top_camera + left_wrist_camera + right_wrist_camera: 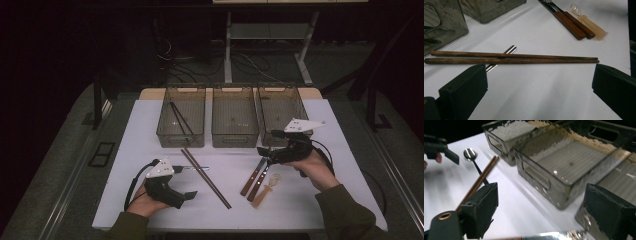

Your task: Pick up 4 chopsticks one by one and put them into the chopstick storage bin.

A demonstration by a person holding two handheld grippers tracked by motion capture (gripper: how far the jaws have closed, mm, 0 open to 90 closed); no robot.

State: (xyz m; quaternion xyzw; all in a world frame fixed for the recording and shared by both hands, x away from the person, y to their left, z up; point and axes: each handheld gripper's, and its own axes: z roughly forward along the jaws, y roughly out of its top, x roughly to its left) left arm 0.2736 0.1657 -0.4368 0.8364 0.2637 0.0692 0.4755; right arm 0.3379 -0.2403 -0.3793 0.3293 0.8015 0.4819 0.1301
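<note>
Wooden chopsticks cross a metal spoon.

Bare table lies left of the wooden chopsticks; three bins wall off the far side beyond them.

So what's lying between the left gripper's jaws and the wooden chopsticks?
Bare white table, plus a metal spoon handle running under the chopsticks, in the left gripper view.

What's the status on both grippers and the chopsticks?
Left gripper open, short of chopsticks. Right gripper open, empty, over knife and fork handles. Spoon lies under chopsticks.
</note>
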